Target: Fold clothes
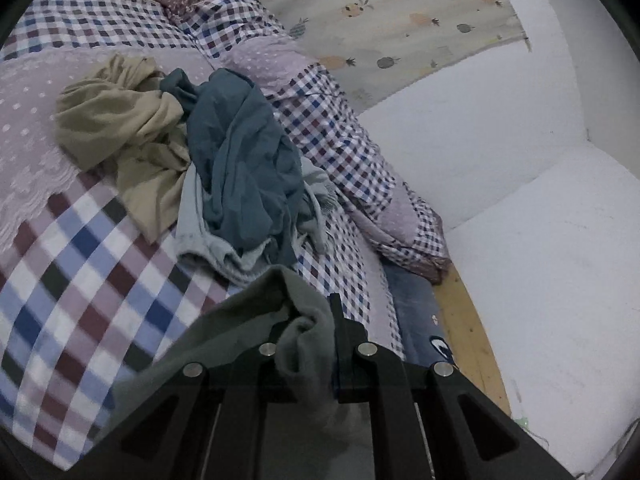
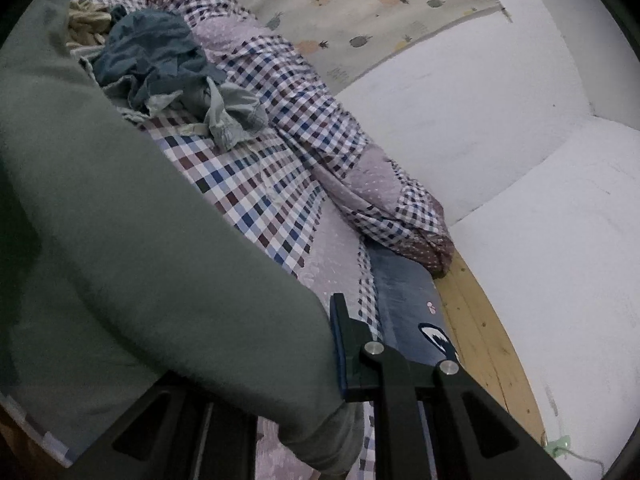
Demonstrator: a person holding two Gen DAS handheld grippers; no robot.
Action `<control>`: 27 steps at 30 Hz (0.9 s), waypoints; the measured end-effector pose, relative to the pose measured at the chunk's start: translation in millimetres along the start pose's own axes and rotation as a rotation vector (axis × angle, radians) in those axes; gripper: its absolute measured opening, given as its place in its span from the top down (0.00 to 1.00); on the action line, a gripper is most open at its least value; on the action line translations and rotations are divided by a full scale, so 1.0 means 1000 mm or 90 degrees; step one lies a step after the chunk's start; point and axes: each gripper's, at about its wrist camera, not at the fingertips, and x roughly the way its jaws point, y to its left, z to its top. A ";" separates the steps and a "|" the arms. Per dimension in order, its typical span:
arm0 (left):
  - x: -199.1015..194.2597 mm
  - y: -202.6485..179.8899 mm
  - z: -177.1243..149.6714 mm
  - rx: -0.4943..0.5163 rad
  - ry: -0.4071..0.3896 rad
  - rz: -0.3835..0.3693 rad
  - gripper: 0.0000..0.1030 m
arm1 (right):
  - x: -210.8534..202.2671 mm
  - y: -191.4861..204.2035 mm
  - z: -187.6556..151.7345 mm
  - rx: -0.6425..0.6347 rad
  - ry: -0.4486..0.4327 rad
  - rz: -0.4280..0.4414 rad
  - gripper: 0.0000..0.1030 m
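Grey-green garment pinched at both ends and lifted off the checked bedspread; no crease or fold visible in it yet, so judged as just starting on this piece.

Left gripper: closed down on a bunched edge of the garment, cloth wadded between the two fingers and draped over the left one. Right gripper: only the right finger visible; left finger buried under cloth; looks clamped on the garment, but actual gap not visible.

Still to do: pile near the head of the bed untouched and crumpled; tan garment, teal garment on top, pale grey-blue piece underneath. No folded stack anywhere in view. Judged: one of four in hand, zero finished.

View differences:
- left wrist: whole pile laid out clearly, tan item fully visible; held garment only a small corner at the bottom of frame
- right wrist: held garment fills the left half as a broad smooth sheet, hiding most of the tan item and part of the pile; more bare bedspread below the pile to lay it flat on

Outward in both: rolled checked quilt along the wall side; wooden bed rail; white wall; fruit-print cloth hung above.
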 end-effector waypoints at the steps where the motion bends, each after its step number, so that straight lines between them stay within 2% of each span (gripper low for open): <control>1: 0.007 0.000 0.004 0.000 0.003 0.004 0.93 | 0.006 0.002 0.001 -0.004 0.005 0.005 0.86; 11: 0.090 0.033 0.029 -0.028 0.058 0.092 0.92 | 0.095 0.017 0.007 0.022 0.091 0.142 0.86; 17: 0.124 0.054 0.035 -0.039 0.077 0.134 0.92 | 0.146 0.030 -0.001 0.055 0.147 0.216 0.79; 20: 0.130 0.062 0.036 -0.044 0.081 0.127 0.90 | 0.161 0.031 -0.006 0.086 0.162 0.232 0.66; 22: 0.130 0.063 0.037 -0.037 0.081 0.124 0.88 | 0.167 0.028 -0.009 0.112 0.165 0.225 0.47; 24: 0.129 0.063 0.038 -0.032 0.078 0.117 0.87 | 0.172 0.024 -0.013 0.141 0.167 0.217 0.40; 27: 0.111 0.060 0.044 -0.024 0.034 0.105 0.76 | 0.179 0.012 -0.020 0.223 0.177 0.230 0.35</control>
